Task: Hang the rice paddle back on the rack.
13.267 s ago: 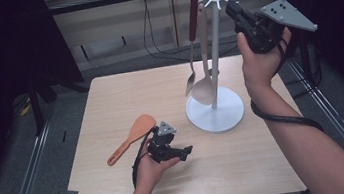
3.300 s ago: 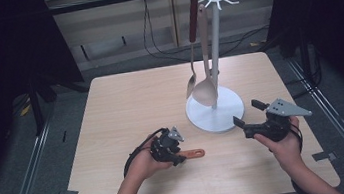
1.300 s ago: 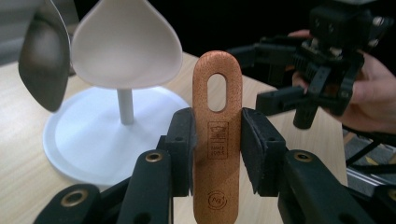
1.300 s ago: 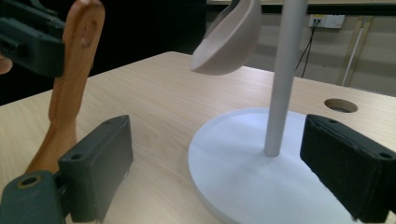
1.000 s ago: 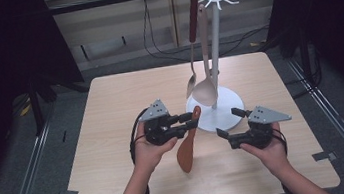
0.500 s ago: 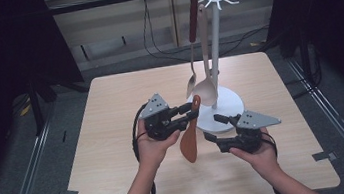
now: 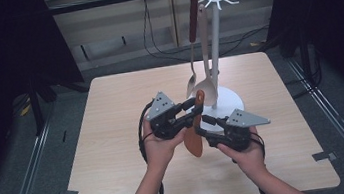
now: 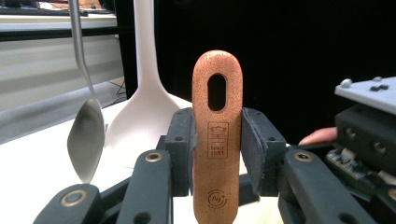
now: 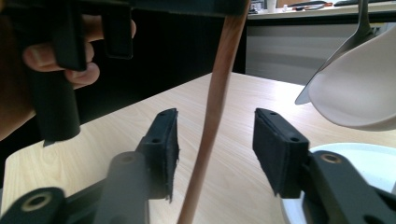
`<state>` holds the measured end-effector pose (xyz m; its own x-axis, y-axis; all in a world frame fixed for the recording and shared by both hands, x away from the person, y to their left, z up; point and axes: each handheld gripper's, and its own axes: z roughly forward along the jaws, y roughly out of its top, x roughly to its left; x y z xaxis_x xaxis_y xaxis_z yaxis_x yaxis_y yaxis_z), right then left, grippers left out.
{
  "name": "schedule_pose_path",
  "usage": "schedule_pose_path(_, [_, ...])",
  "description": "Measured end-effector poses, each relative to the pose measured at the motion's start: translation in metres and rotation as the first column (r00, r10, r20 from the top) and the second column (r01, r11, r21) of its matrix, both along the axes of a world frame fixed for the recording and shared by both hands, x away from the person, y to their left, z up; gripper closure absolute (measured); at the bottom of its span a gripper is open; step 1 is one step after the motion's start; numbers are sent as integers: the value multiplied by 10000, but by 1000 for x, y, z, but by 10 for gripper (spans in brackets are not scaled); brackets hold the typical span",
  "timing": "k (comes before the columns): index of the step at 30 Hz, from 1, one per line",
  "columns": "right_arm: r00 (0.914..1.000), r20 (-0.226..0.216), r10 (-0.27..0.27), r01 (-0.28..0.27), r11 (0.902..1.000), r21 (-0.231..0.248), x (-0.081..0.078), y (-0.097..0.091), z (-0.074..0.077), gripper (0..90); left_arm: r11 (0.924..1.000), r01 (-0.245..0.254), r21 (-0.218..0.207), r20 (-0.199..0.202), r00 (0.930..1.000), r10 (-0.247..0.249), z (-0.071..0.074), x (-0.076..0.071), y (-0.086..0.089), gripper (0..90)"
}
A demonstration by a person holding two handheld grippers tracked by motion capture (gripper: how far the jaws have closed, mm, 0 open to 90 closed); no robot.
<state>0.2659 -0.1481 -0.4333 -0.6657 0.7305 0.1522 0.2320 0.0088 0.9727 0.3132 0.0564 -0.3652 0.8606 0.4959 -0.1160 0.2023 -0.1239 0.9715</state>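
The left gripper (image 7: 189, 112) holds the orange spatula (image 7: 194, 129) upright above the counter (image 7: 114, 135); the right gripper (image 7: 203, 125) jaws, just closing, straddle its blade without touching; hanging it on the rack (image 7: 217, 45) remains.

Two hand-held grippers, left (image 7: 193, 112) and right (image 7: 203, 125), one wooden spatula (image 7: 194, 133), one metal spoon (image 7: 190, 49), one white ladle (image 7: 206, 80), one rack (image 7: 218, 45), one table (image 7: 114, 135).
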Motion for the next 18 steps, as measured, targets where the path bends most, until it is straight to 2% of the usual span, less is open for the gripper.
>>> schedule_pose_path(3, [10000,-21,-59,59,10000,50,2,4,-1,593,9999,97,-133,41,9999,-97,0,-2,-3,660])
schedule_pose_path(6, [9999,-125,-92,95,9996,248,4,5,-2,731,9998,114,-152,-77,9999,-115,0,-3,-4,659])
schedule_pose_path(7, [9997,107,-228,226,9996,159,3,4,-3,781,9997,119,-203,-68,9999,-120,0,-3,-3,659])
schedule_pose_path(9, [9997,76,-241,239,9992,314,4,2,-2,804,9991,257,-326,22,9997,-256,-1,-3,-2,658])
schedule_pose_path(11, [9996,96,-259,256,9993,286,5,-2,-3,827,9993,255,-266,-97,9996,-257,-1,-3,-1,656])
schedule_pose_path(12, [10000,26,-37,36,9996,272,7,-3,-3,830,9991,325,-271,-29,9995,-326,-2,-2,-1,654])
schedule_pose_path(15, [9999,-82,134,-132,9997,194,7,-9,-3,834,9994,293,-201,115,9995,-290,-4,-1,2,647])
schedule_pose_path(18, [9995,-274,159,-151,9995,268,9,-16,-2,833,9996,224,-160,81,9997,-223,-7,3,8,555])
